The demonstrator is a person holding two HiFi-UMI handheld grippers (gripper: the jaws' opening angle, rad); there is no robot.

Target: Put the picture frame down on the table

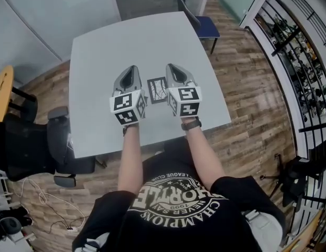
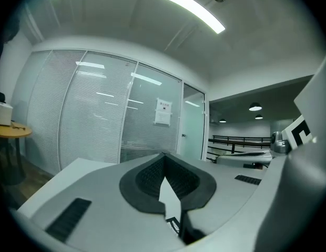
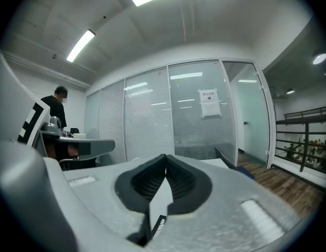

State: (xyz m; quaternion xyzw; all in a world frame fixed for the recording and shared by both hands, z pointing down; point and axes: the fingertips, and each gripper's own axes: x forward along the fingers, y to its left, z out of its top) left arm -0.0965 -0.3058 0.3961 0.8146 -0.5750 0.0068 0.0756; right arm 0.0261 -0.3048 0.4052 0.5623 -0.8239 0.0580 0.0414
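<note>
The picture frame (image 1: 157, 90), small and dark with a pale sketch inside, lies flat on the grey table (image 1: 100, 51) between my two grippers. My left gripper (image 1: 130, 70) hovers just left of it, jaws shut with nothing in them. My right gripper (image 1: 171, 67) hovers just right of it, also shut and empty. In the left gripper view the closed jaws (image 2: 163, 155) meet at the tip, and a corner of the frame (image 2: 174, 226) shows below them. The right gripper view shows its jaws (image 3: 165, 156) closed too, with the frame's edge (image 3: 156, 227) under them.
A blue chair (image 1: 206, 26) stands at the table's far right corner. A black office chair (image 1: 31, 143) sits at the near left, beside a round wooden table (image 1: 1, 91). A black railing (image 1: 305, 67) runs along the right. A person (image 3: 53, 109) stands in the background.
</note>
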